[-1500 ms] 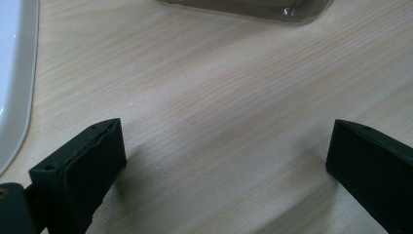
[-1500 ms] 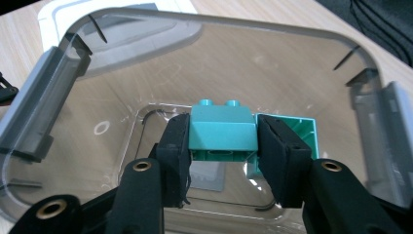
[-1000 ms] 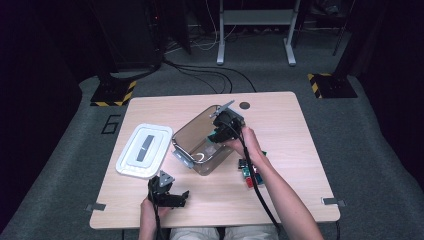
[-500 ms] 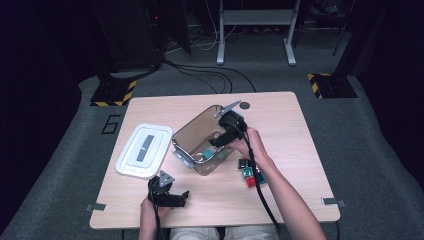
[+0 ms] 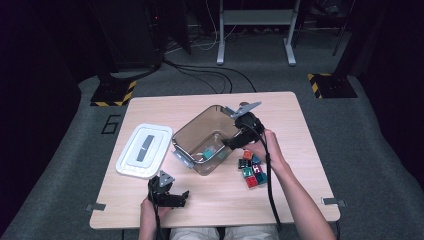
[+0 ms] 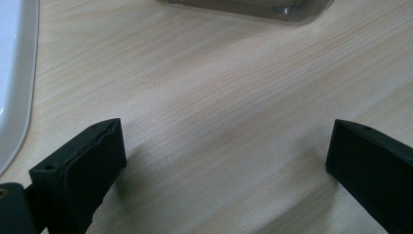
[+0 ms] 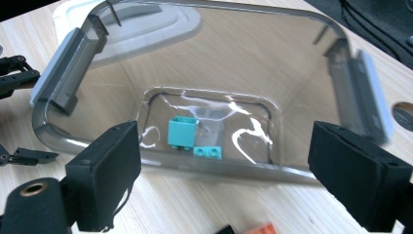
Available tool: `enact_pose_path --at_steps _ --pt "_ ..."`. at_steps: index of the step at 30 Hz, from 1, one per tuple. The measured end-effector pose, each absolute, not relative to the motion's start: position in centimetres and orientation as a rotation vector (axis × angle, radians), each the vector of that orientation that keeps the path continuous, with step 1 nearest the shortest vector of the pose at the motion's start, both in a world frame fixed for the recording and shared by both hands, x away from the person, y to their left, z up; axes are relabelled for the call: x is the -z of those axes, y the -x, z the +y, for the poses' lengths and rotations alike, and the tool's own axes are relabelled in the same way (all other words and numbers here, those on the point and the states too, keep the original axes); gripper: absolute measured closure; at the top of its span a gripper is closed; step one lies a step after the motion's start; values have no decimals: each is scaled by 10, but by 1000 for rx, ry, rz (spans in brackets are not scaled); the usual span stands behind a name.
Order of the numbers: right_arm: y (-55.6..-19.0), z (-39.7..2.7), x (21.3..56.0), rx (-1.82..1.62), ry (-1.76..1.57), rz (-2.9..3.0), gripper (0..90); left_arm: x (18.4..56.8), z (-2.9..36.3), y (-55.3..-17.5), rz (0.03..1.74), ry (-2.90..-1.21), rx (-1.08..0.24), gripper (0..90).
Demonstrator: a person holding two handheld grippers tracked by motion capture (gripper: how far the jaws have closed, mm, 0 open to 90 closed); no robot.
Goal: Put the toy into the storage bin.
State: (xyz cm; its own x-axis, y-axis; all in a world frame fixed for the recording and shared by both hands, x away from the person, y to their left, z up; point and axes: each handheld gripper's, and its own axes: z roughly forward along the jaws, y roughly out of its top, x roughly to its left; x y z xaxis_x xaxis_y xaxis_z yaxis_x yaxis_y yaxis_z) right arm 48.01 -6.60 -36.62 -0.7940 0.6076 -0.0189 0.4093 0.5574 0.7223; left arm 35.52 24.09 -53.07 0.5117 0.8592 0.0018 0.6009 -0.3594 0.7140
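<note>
Dim room, grey carpet floor [image 5: 380, 150], light wooden table [image 5: 300, 200].

Counter [image 5: 300, 200]: pale wood under my hands, rounded corners, dark floor around it.
Box [image 5: 197, 131]: clear smoky plastic, open, mid-counter, grey clips on its sides.
Lid [image 5: 145, 150]: white, flat on the counter, just left of the box.
Bricks [image 5: 251, 170]: small cluster, red, teal and orange, lying right of the box near my right hand.
Hole [image 7: 404, 113]: round opening in the counter beyond the box.
</note>
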Motion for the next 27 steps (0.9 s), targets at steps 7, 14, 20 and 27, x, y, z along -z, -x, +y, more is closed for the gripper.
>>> enact_pose_path --at_steps 7,14,20,27 --pt "-474 -97 371 -1088 -888 2489 107 531 241 -355 1187 -2091 -497 8" --pt "-471 -122 382 -1065 -952 2464 114 530 241 -355 1187 -2094 -493 7" --pt "-473 -138 402 -1031 -1019 2471 117 531 241 -355 1188 -2089 -499 8" --pt "-477 -147 427 -973 -1073 2490 121 531 241 -355 1188 -2085 -503 8"
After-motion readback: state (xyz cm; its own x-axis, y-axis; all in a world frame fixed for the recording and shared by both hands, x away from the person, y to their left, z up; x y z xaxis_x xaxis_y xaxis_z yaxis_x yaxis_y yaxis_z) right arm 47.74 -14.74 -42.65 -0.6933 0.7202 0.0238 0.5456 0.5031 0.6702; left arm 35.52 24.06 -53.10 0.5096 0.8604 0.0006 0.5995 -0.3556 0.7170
